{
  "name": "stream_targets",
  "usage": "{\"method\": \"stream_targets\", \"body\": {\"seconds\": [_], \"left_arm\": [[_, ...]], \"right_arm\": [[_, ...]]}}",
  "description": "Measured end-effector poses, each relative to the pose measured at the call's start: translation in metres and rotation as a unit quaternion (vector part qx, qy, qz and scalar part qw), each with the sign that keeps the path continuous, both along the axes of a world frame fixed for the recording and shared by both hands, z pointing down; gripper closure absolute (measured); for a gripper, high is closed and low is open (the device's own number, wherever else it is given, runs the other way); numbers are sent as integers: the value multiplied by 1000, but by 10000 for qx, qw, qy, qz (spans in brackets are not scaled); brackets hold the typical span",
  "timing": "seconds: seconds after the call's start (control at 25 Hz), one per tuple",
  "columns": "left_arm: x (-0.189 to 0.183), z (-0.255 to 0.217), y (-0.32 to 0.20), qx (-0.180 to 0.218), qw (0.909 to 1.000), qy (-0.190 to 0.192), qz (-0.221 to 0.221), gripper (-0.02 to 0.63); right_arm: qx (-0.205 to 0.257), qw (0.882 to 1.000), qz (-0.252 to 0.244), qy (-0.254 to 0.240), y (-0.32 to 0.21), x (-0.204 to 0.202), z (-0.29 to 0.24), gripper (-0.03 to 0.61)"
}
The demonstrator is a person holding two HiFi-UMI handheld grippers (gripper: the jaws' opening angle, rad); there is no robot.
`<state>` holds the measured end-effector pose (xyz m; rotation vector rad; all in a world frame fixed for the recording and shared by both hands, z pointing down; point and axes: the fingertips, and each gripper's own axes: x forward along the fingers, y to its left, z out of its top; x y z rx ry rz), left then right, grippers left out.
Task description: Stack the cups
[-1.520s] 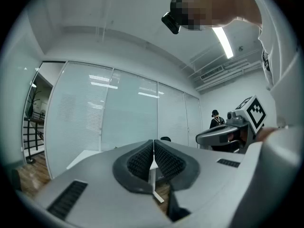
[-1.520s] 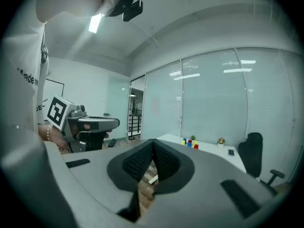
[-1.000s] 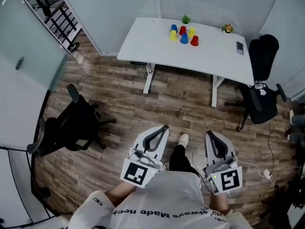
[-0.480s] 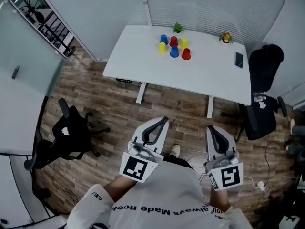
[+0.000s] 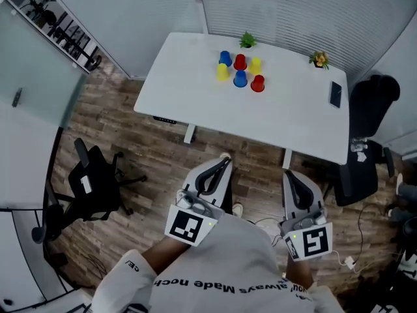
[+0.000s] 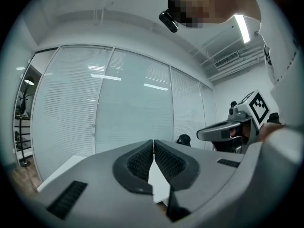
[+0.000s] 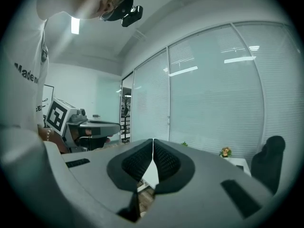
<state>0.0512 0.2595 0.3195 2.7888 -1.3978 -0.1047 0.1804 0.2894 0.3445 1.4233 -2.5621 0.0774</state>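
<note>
Several small cups stand in a cluster on the far side of a white table (image 5: 195, 77) in the head view: a blue cup (image 5: 225, 58), a red cup (image 5: 240, 62), a yellow cup (image 5: 255, 65), another yellow cup (image 5: 222, 72), a second blue one (image 5: 240, 79) and a second red one (image 5: 258, 83). My left gripper (image 5: 225, 158) and right gripper (image 5: 287, 175) are held close to the body, well short of the table, over the wooden floor. Both are shut with nothing between the jaws, as the left gripper (image 6: 153, 141) and right gripper (image 7: 153, 140) views show.
A small green plant (image 5: 247, 41), a little flower pot (image 5: 319, 59) and a phone (image 5: 335, 94) also lie on the table. Black office chairs stand at the left (image 5: 91, 184) and right (image 5: 365, 155). Glass walls with blinds enclose the room; cables lie on the floor at right.
The table with the cups has come nearer and lower in the head view as the person walks toward it. Both grippers stay shut in front of the body.
</note>
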Motion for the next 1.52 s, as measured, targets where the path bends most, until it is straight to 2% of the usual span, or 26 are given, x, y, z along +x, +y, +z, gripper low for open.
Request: {"method": "stream_targets", "body": {"seconds": [0.52, 0.8, 1.12, 1.24, 1.32, 1.52], "left_arm": [[-37, -8, -206, 71, 9998, 163, 65, 592], [-51, -5, -299, 83, 9996, 95, 260, 592], [-51, 11, -349, -9, 9988, 35, 496, 592], [-51, 16, -359, -45, 9986, 71, 521, 592], [-53, 16, -363, -40, 9986, 156, 512, 592], [-56, 23, -367, -57, 9985, 150, 517, 592]], "right_arm": [[26, 9997, 31, 247, -207, -39, -8, 571], [100, 9995, 194, 246, -298, -56, -10, 571], [44, 9985, 532, 121, -347, -53, 12, 561], [35, 9976, 671, 160, -363, -52, 33, 531], [-3, 9971, 726, 210, -374, -53, 56, 502], [-649, 9941, 840, 199, -397, -54, 151, 407]]}}
